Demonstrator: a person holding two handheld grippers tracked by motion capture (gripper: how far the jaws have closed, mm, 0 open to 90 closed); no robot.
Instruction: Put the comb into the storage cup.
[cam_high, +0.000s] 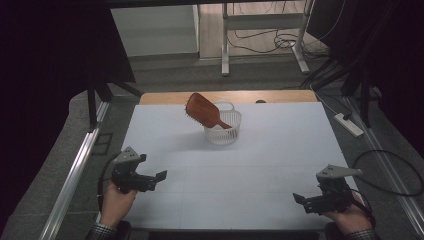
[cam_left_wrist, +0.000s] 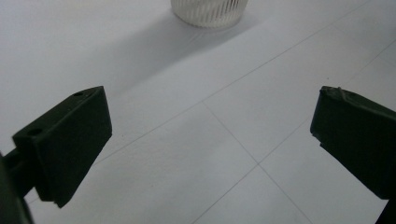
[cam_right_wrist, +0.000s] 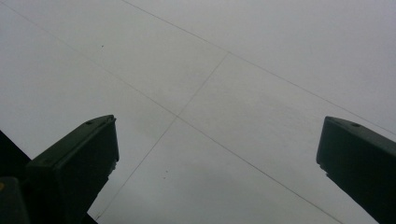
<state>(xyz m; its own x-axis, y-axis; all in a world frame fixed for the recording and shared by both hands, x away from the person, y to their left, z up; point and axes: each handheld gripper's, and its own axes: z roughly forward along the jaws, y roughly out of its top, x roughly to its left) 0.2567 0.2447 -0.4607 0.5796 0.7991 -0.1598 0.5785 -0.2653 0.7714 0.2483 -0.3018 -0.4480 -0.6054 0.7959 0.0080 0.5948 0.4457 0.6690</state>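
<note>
A brown wooden hairbrush (cam_high: 204, 111) leans in a small white slatted basket (cam_high: 223, 131) at the far middle of the white table (cam_high: 270, 150), its paddle head sticking out up and left. The basket's base (cam_left_wrist: 208, 11) appears at the top of the left gripper view. My left gripper (cam_high: 159, 178) rests near the table's front left corner, held in a hand, jaws wide apart and empty (cam_left_wrist: 210, 140). My right gripper (cam_high: 300, 199) sits at the front right corner, also open with nothing between its jaws (cam_right_wrist: 217, 158).
A wooden strip (cam_high: 165, 97) runs along the table's far edge. A metal rail (cam_high: 75, 175) borders the left side. Cables and a power strip (cam_high: 348, 124) lie on the floor to the right; a white frame's legs (cam_high: 225, 55) stand behind.
</note>
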